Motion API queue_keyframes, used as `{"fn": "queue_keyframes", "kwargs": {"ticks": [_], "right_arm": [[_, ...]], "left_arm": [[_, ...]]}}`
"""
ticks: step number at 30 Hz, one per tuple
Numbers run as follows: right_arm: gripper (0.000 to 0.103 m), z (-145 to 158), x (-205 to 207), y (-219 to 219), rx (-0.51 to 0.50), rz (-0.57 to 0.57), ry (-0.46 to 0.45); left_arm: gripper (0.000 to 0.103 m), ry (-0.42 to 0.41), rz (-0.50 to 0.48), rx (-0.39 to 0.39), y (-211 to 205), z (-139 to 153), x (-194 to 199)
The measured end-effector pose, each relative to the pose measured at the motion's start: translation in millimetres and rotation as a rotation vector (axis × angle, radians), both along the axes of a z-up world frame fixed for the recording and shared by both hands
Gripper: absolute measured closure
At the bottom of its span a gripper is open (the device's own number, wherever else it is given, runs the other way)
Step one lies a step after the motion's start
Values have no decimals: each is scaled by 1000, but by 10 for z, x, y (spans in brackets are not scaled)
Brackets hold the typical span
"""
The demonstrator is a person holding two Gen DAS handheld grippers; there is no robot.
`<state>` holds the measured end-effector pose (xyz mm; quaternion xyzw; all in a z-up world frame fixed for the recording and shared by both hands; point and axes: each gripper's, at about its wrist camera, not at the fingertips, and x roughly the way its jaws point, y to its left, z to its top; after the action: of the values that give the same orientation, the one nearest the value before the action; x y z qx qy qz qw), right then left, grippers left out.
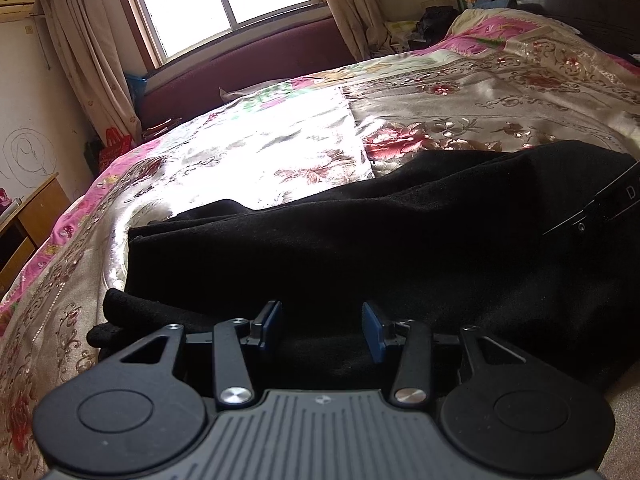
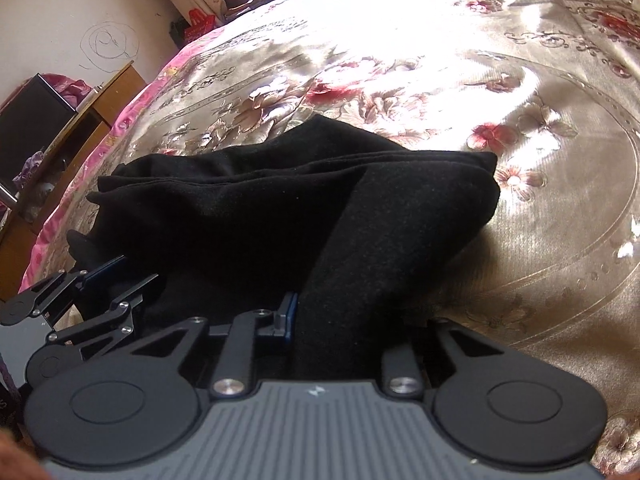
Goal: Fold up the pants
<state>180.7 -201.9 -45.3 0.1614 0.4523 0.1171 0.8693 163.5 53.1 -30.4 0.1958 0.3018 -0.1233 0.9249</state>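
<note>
- We count one pair of black pants [image 1: 360, 240], folded into layers on the floral bedspread [image 1: 256, 140] of the bed.
- We count two tools. The left tool [image 1: 322, 326] sits at 6 o'clock of the pants with its blue pads partly apart and dark cloth between them; we cannot tell if they press it.
- In the right wrist view, the right tool [image 2: 344, 320] is narrowed onto a raised fold of the pants; only its left pad [image 2: 289, 316] shows.
- No containers hold anything here.
</note>
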Motion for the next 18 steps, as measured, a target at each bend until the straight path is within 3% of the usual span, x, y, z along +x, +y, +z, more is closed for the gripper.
{"fn": "queue_keyframes", "kwargs": {"ticks": [7, 18], "right_arm": [[84, 79, -148, -37, -11, 25, -14], [85, 203, -498, -276, -55, 46, -24]], "left_arm": [[51, -13, -68, 88, -186, 0, -138], [51, 21, -220, 75, -629, 70, -499]]}}
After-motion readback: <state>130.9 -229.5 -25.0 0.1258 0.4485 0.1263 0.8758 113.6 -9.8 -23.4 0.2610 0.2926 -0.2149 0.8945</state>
